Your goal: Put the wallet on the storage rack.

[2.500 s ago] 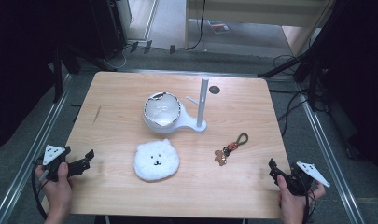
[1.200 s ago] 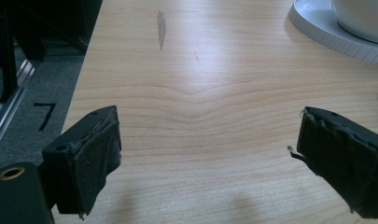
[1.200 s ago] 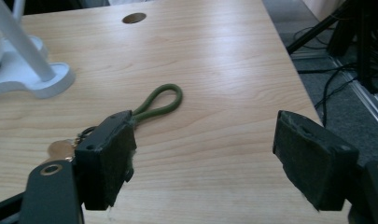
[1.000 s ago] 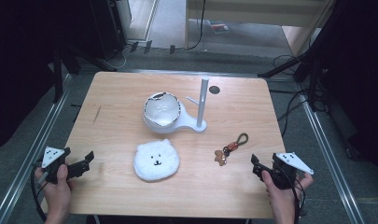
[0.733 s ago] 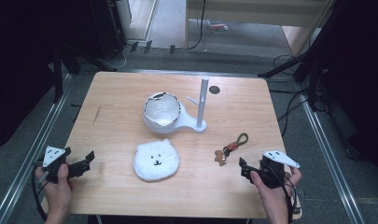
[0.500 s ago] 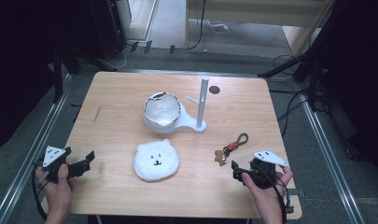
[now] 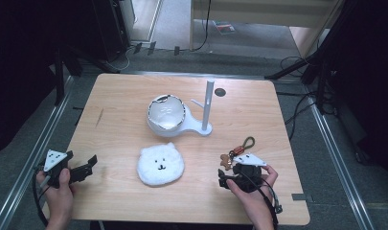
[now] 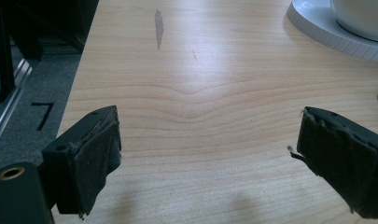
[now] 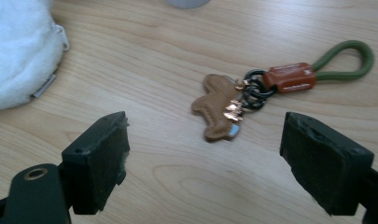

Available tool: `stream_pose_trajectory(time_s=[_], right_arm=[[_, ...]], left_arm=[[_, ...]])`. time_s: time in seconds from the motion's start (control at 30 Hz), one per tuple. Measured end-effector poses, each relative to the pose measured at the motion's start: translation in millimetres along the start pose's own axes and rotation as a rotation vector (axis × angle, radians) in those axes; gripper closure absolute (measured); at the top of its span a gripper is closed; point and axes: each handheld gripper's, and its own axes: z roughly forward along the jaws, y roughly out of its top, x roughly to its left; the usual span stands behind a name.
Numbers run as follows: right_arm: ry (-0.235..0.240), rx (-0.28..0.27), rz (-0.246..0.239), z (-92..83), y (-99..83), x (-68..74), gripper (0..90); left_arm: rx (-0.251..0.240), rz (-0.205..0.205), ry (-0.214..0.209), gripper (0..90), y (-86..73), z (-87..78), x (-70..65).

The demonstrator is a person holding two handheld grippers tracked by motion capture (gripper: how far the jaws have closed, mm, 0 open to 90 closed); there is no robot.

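Note:
A keychain [image 7: 235, 152] lies on the wooden table [image 7: 124, 96] at the front right. It has a brown leather tag [image 9: 217, 105], an orange clasp [image 9: 289, 77] and a green loop [image 9: 350, 58]. My right gripper [image 7: 226, 176] is open just short of it, and in the right gripper view the tag lies ahead between the wide-apart jaws of that gripper [image 9: 205, 123] without touching them. My left gripper [image 7: 89, 166] is open at the front left over bare wood, and the left gripper view shows its gripper [image 8: 207, 135] holding nothing.
A white fluffy pouch [image 7: 161, 165] with a face lies at the front centre, its edge [image 9: 18, 51] left of the keychain. Behind it a white stand [image 7: 208, 103] with an upright post holds a white bowl-like object [image 7: 165, 112]. A small dark disc [image 7: 220, 92] sits near the post.
My right gripper has moved left from the table's front right edge to just short of the keychain, staying open. The left gripper has not moved.

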Motion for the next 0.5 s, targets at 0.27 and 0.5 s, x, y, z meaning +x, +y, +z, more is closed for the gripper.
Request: stream_pose_trajectory(time_s=[0.27,0.5], right_arm=[[0.059,0.050,-0.012,15.7,6.5,23.4,17.8],[0.136,0.088,-0.002,28.7,13.2,46.1,14.5]], left_arm=[[-0.002,0.000,-0.002,7.0,0.1,0.1,0.2],[-0.001,-0.002,-0.003,7.0,0.2,0.1,0.4]])
